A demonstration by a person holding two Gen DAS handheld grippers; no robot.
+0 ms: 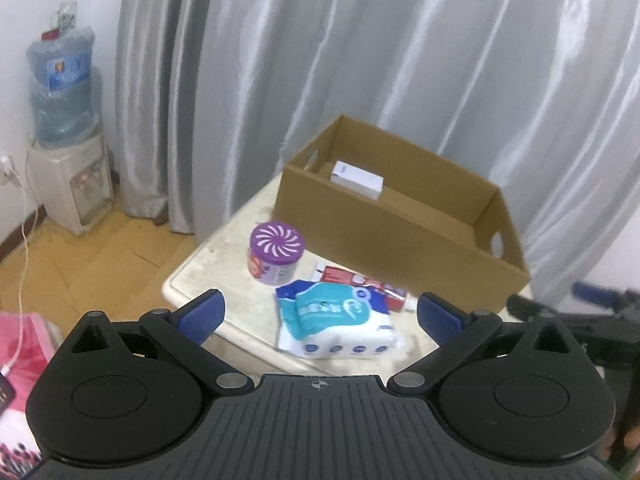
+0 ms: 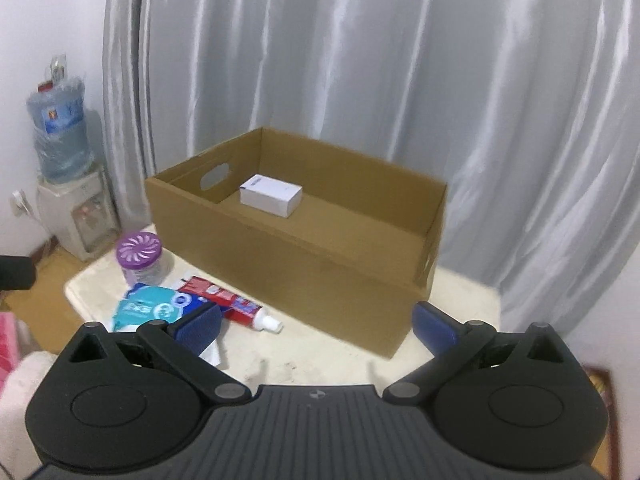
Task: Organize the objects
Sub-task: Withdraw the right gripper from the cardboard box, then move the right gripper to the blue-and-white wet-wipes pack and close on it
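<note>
An open cardboard box stands on a cream table and holds a small white box. In front of it on the table lie a purple-lidded jar, a teal and white tissue pack and a red toothpaste tube. My left gripper is open and empty, above the tissue pack. My right gripper is open and empty, in front of the box.
A water dispenser with a blue bottle stands at the left on a wooden floor. Grey curtains hang behind the table. Pink items lie at the lower left. The right gripper shows in the left wrist view.
</note>
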